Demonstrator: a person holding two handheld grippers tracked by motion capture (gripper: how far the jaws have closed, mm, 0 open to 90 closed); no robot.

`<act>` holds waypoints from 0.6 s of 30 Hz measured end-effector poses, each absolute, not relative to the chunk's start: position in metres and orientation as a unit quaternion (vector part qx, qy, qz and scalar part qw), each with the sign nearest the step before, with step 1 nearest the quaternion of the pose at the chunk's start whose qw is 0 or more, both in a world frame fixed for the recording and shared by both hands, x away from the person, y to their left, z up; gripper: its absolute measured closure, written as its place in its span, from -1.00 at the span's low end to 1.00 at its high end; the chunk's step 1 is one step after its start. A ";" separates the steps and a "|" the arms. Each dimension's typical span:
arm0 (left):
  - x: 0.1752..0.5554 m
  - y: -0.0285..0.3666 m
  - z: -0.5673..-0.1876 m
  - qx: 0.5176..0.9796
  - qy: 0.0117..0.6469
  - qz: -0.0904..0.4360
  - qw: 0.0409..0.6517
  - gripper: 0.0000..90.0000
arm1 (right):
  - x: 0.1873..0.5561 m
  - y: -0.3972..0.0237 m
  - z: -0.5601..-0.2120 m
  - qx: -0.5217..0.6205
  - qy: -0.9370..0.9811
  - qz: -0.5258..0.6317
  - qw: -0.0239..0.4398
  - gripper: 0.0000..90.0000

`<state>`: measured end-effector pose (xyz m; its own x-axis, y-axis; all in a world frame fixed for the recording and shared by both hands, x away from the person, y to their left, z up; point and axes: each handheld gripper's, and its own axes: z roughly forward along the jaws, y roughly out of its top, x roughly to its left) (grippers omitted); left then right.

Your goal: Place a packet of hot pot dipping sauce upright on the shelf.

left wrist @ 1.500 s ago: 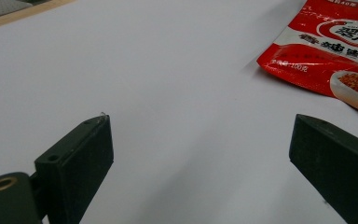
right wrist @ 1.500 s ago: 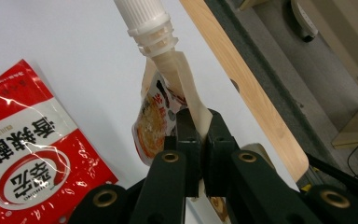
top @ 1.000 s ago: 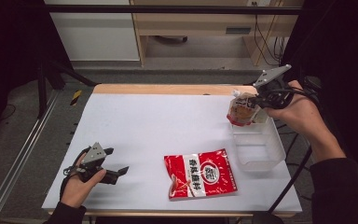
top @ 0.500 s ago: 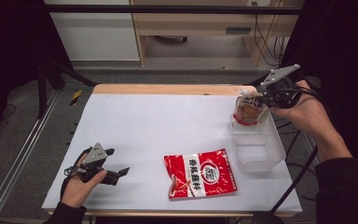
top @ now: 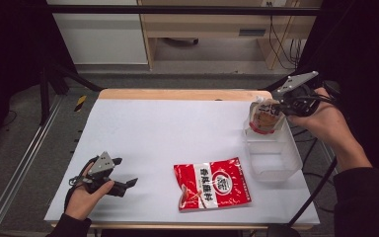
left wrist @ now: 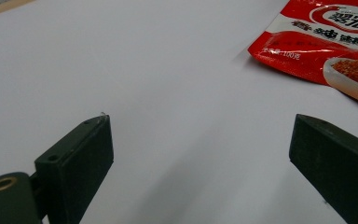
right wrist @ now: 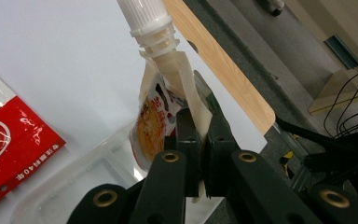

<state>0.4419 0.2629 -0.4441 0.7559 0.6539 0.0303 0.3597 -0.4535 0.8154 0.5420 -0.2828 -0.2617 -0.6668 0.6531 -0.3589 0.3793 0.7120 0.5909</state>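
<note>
One glossy spouted pouch [right wrist: 154, 122] pinched betw. right gripper [right wrist: 204, 122] fingers, over clear plastic tub [top: 272, 159].

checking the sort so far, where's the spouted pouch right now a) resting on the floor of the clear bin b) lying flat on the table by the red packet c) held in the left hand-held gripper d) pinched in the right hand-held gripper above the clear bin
d: the right hand-held gripper is clamped on the spouted pouch, which hangs over the far end of the clear bin, while the red packet lies on the table.
</note>
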 end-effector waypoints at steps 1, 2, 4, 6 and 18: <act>0.442 0.263 -0.444 0.835 0.303 0.173 0.425 -0.86 | 0.542 -0.283 -0.263 0.293 0.880 0.241 0.284 0.94; 0.442 0.262 -0.444 0.835 0.303 0.173 0.425 -0.86 | 0.542 -0.284 -0.264 0.293 0.881 0.241 0.284 0.94; 0.442 0.262 -0.444 0.836 0.302 0.174 0.424 -0.86 | 0.542 -0.285 -0.266 0.295 0.880 0.240 0.284 0.94; 0.442 0.261 -0.445 0.838 0.300 0.173 0.422 -0.86 | 0.543 -0.286 -0.270 0.295 0.881 0.241 0.280 0.94; 0.442 0.262 -0.445 0.838 0.300 0.174 0.422 -0.86 | 0.550 -0.292 -0.295 0.302 0.884 0.240 0.263 0.94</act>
<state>0.4416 0.2616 -0.4448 0.7591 0.6498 0.0392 0.3558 -0.4646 0.8109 0.5495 -0.2922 -0.2948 -0.6786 0.6606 -0.3211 0.4080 0.7025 0.5831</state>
